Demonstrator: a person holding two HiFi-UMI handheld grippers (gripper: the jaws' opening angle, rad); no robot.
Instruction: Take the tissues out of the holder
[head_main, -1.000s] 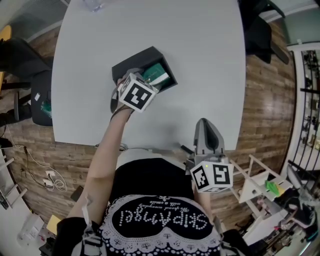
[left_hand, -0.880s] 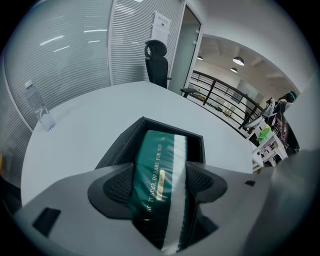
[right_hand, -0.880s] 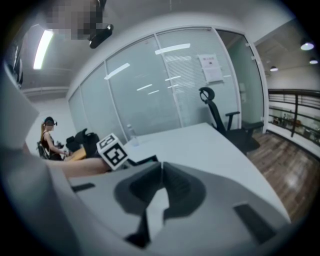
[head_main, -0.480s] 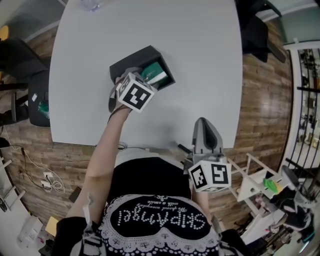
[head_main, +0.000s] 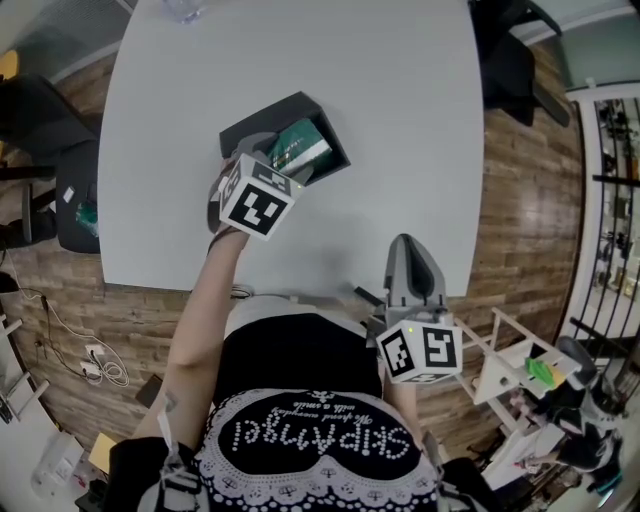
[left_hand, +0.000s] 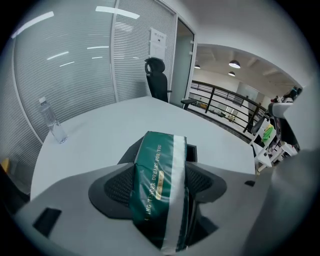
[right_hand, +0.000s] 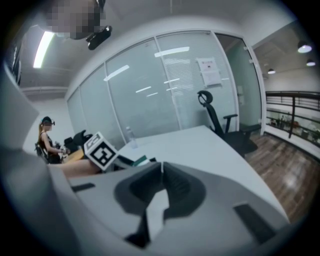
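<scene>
A green tissue pack (head_main: 295, 148) with a white stripe is clamped between the jaws of my left gripper (head_main: 272, 166), lifted partly out of the black holder (head_main: 283, 139) on the grey table (head_main: 300, 60). In the left gripper view the tissue pack (left_hand: 157, 186) fills the gap between the jaws, and the holder (left_hand: 191, 151) shows just behind it. My right gripper (head_main: 415, 258) hangs at the table's near edge, jaws pressed together with nothing in them; in the right gripper view the right gripper (right_hand: 161, 167) points over the table toward the left gripper's marker cube (right_hand: 101, 150).
A clear water bottle (left_hand: 53, 127) stands at the table's far edge. Black office chairs (head_main: 515, 60) sit at the far right and at the left (head_main: 45, 115). A white rack (head_main: 525, 370) stands on the wooden floor at the right. A person (right_hand: 47, 137) sits in the background.
My left gripper has pulled back toward me and up, drawing the green tissue pack further out of the black holder. The right gripper has stayed in place.
</scene>
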